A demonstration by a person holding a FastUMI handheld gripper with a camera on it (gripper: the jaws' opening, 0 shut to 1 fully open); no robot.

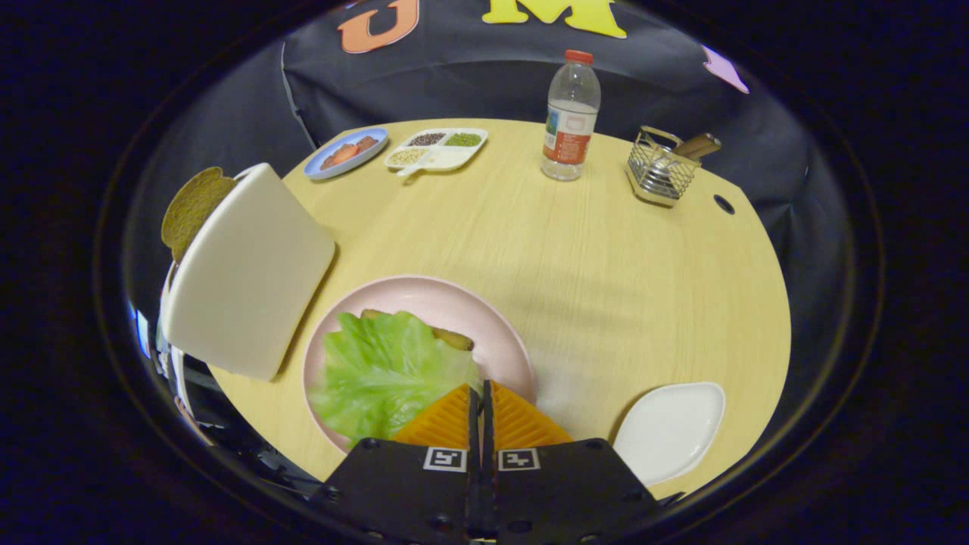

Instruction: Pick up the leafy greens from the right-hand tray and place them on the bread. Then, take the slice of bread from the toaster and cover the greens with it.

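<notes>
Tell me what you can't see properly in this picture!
- Bread on the pink plate: mostly hidden under the lettuce.
- Whether the tongs pinch the lettuce's edge: fingers close together, contact hidden.
- Toaster: its slots face away; only the top of its bread slice sticks out.
- Food on the blue plate and divided tray: too small to identify.
- Wire basket: contents unclear.

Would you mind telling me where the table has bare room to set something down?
Widest: the table between the pink plate, bottle and wire basket. Crowded: toaster beside the plate, where the hand-held gripper, fingers together, holds the lettuce edge.
</notes>
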